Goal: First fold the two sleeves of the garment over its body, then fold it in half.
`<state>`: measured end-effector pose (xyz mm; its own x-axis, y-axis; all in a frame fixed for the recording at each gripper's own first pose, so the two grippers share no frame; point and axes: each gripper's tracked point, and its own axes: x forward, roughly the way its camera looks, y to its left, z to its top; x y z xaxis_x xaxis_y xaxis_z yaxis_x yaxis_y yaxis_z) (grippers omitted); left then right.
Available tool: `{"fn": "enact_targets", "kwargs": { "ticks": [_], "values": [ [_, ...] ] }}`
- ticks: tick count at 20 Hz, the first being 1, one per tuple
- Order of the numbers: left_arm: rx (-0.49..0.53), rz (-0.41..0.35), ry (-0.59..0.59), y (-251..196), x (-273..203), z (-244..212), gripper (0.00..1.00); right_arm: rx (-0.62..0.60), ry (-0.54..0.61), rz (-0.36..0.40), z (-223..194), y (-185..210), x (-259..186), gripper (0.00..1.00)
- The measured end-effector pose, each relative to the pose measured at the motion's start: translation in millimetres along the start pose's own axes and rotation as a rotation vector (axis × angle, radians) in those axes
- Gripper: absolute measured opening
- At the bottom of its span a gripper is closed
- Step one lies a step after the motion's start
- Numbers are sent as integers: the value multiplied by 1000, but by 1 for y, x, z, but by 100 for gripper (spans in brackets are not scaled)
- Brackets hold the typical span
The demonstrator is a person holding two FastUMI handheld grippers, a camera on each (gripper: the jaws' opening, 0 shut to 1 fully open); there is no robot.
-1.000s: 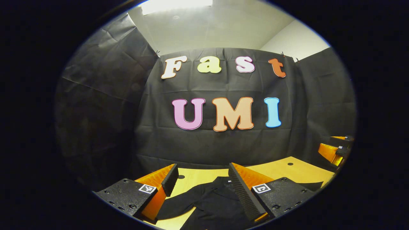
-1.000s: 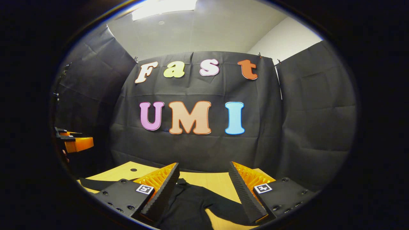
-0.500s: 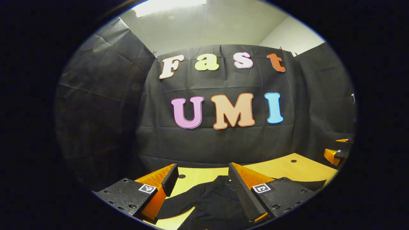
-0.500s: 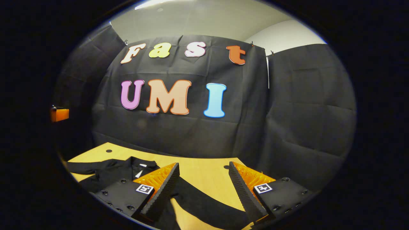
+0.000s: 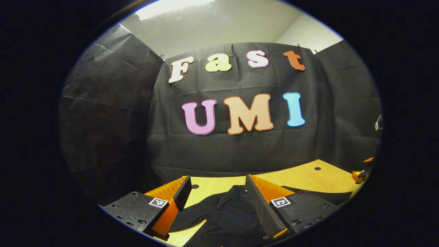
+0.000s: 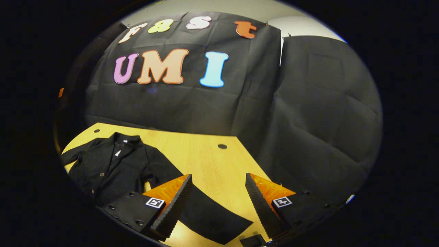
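Observation:
A black button-front garment [image 6: 113, 168] lies flat on the yellow wooden table [image 6: 205, 161], collar toward the back wall. One long sleeve [image 6: 212, 216] stretches out to the near right, ending between the fingers of my right gripper [image 6: 216, 202], which hovers open above it. In the left gripper view the garment [image 5: 226, 212] lies under and ahead of my left gripper [image 5: 214, 199], also open and holding nothing. Its other sleeve [image 5: 187, 219] runs toward the left finger. An orange part of the right gripper [image 5: 358, 175] peeks in at the far right edge.
Black cloth walls close the booth behind and beside the table. Small round holes [image 6: 222, 146] [image 6: 96, 130] dot the tabletop near its back edge. Bare table [image 5: 319, 178] lies to the right of the garment.
My right gripper has tipped downward and swung right, bringing the whole garment and its outstretched sleeve into sight. My left gripper has barely shifted.

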<state>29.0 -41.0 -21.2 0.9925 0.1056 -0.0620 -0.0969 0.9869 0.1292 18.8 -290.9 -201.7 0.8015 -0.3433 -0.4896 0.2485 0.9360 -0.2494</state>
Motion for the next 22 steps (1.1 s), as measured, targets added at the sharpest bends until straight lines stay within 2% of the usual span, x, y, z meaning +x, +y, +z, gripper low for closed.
{"fn": "enact_targets", "kwargs": {
  "ticks": [5, 6, 7, 8, 12, 13, 14, 16, 17, 20, 21, 22],
  "values": [
    [21, 8, 22, -19, 2, -5, 97, 51, 196, 29, -65, -16, 29, 99],
    [24, 8, 27, -23, 2, -6, 90, 44, 238, 24, -82, -20, 35, 100],
    [26, 7, 31, -28, 2, -7, 97, 37, 274, 20, -94, -24, 39, 100],
    [27, 5, 34, -33, 3, -7, 94, 36, 303, 21, -107, -29, 41, 99],
    [22, 9, 48, -46, 2, -10, 94, 45, 397, 18, -145, -41, 48, 99],
    [24, 11, 49, -48, 0, -10, 90, 48, 425, 17, -154, -44, 49, 99],
    [28, 11, 49, -50, 0, -10, 97, 57, 455, 19, -162, -41, 49, 100],
    [37, 12, 45, -51, 1, -8, 97, 72, 529, 50, -177, -41, 46, 100],
    [40, 14, 40, -51, -1, -6, 94, 106, 529, 56, -174, -43, 48, 99],
    [24, 7, 29, -52, 0, -5, 97, 134, 543, 80, -178, -42, 49, 99],
    [9, 2, 30, -52, 0, -6, 97, 116, 542, 99, -177, -39, 49, 95],
    [-5, 0, 36, -52, 1, -9, 97, 99, 542, 113, -177, -34, 49, 86]
  ]
}}
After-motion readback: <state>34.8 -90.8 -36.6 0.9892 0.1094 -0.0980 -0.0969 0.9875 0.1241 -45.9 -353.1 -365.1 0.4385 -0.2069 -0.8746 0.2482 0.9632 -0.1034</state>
